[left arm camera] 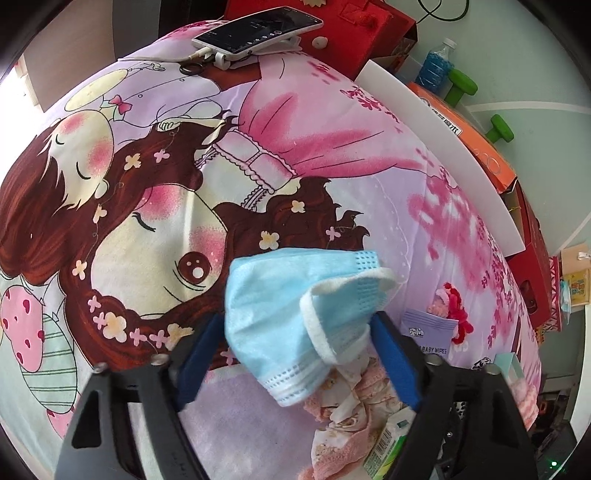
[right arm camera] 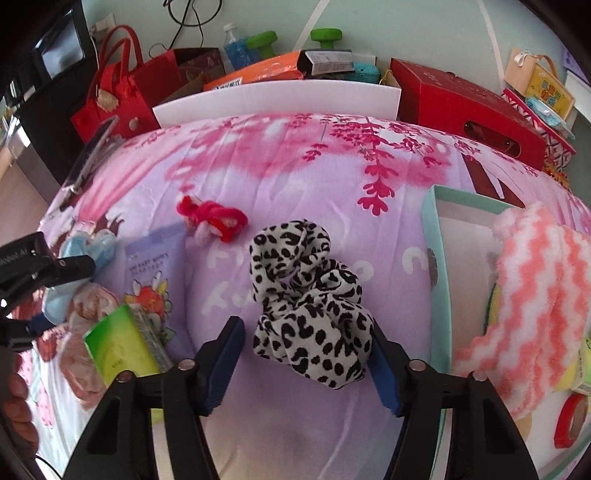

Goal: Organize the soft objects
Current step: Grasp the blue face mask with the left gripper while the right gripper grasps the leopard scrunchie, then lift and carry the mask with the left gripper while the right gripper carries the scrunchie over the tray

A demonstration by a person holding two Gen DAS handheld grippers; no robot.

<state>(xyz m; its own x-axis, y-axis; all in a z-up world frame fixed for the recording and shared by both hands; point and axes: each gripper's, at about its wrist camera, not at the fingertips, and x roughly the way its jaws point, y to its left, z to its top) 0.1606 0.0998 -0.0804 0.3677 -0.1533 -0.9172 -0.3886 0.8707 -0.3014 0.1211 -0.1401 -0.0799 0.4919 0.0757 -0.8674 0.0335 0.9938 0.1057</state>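
In the left wrist view a crumpled blue face mask [left arm camera: 295, 317] lies between the fingers of my left gripper [left arm camera: 295, 354], which is open around it. In the right wrist view a leopard-print scrunchie [right arm camera: 306, 302] sits between the open fingers of my right gripper [right arm camera: 306, 365], its right edge touching the right pad. A teal box [right arm camera: 439, 280] at the right holds a pink-and-white fuzzy sock [right arm camera: 532, 295]. The left gripper [right arm camera: 40, 273] and the mask [right arm camera: 88, 243] also show at the left of the right wrist view.
On the cartoon bedsheet lie a red-pink plush toy [right arm camera: 212, 219], a baby wipes pack [right arm camera: 151, 266], a green tissue pack [right arm camera: 122, 343] and a floral pink cloth [left arm camera: 351, 406]. A phone [left arm camera: 258, 31] rests at the far edge. Red bags [right arm camera: 122, 92] and boxes [right arm camera: 465, 110] line the back.
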